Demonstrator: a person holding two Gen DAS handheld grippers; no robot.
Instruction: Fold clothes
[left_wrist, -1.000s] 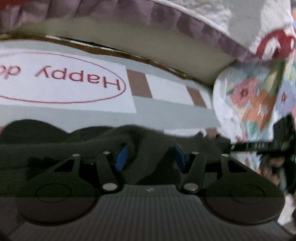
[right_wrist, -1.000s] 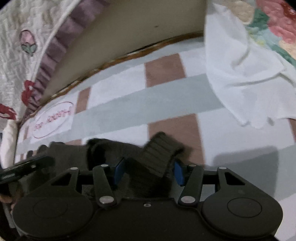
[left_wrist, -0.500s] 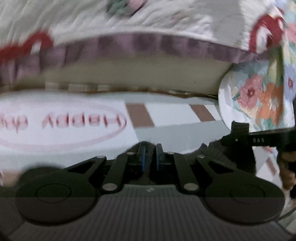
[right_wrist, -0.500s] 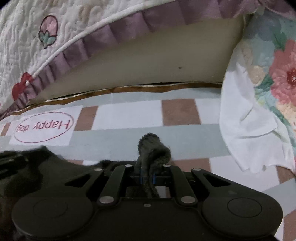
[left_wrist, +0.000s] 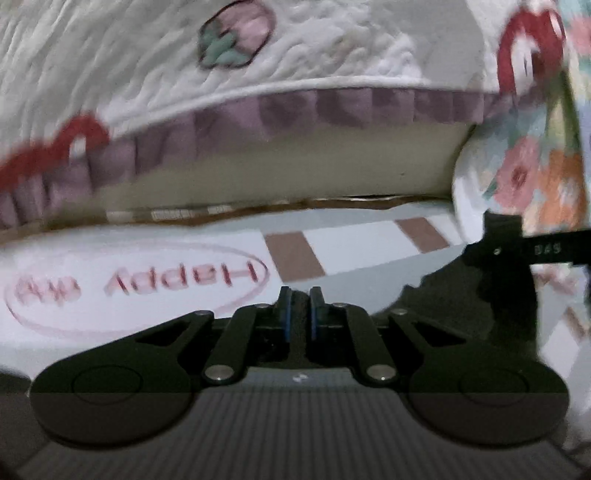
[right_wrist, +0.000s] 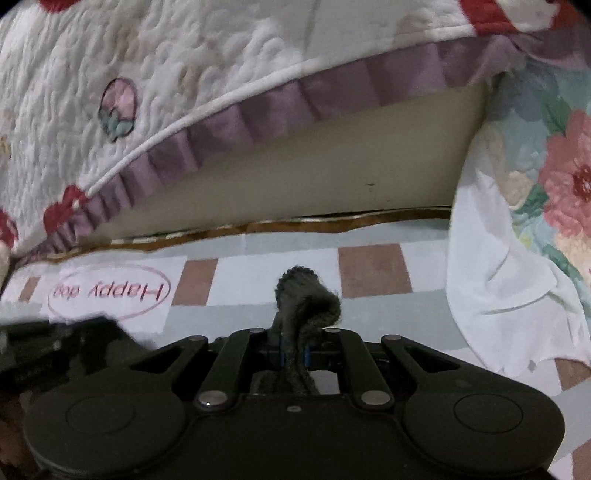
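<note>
L gripper (left_wrist: 299, 308) and R gripper (right_wrist: 294, 349) clamped on dark garment (right_wrist: 303, 295), raised over checked mat (right_wrist: 373, 271).

Bedroom: quilted bedspread (right_wrist: 207, 74), checked mat (right_wrist: 373, 269)

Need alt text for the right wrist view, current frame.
The right gripper has its jaws shut on a bunched strip of dark knit garment above a checked mat. Beyond lie a quilted white bedspread and a floral cloth.
</note>
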